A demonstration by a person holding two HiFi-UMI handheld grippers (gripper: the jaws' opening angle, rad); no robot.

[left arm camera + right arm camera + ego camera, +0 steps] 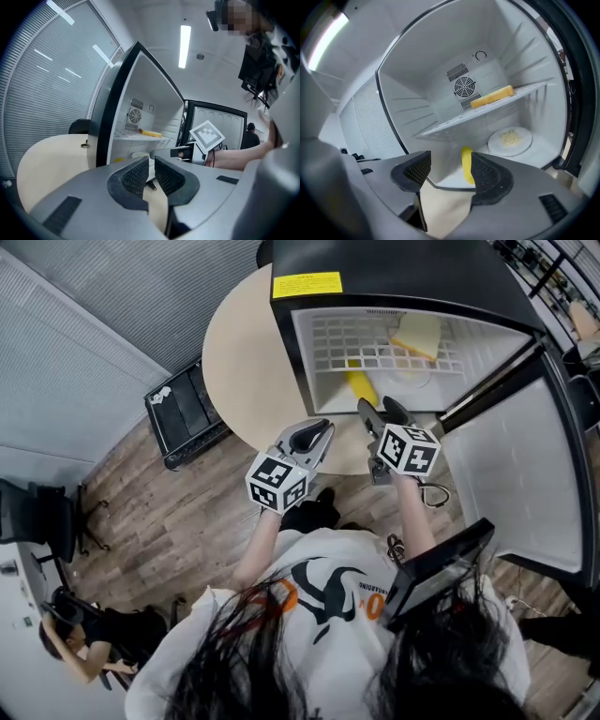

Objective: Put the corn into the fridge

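Head view: round beige table (pixel 234 362), plank floor (pixel 178 512); smooth yellow corn (pixel 359 385) inside black fridge (pixel 394 263); left gripper (pixel 150 171) narrow, right gripper (pixel 450 171) wide, both empty.

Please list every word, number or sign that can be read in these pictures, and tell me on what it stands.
Nothing can be read for certain.
Yellow label on the fridge top: print too small.
Shirt print: orange and black, partly hidden, unreadable.
Marker cubes: square patterns only, no letters.
Round mark on the fridge's back wall: a sign, no words.
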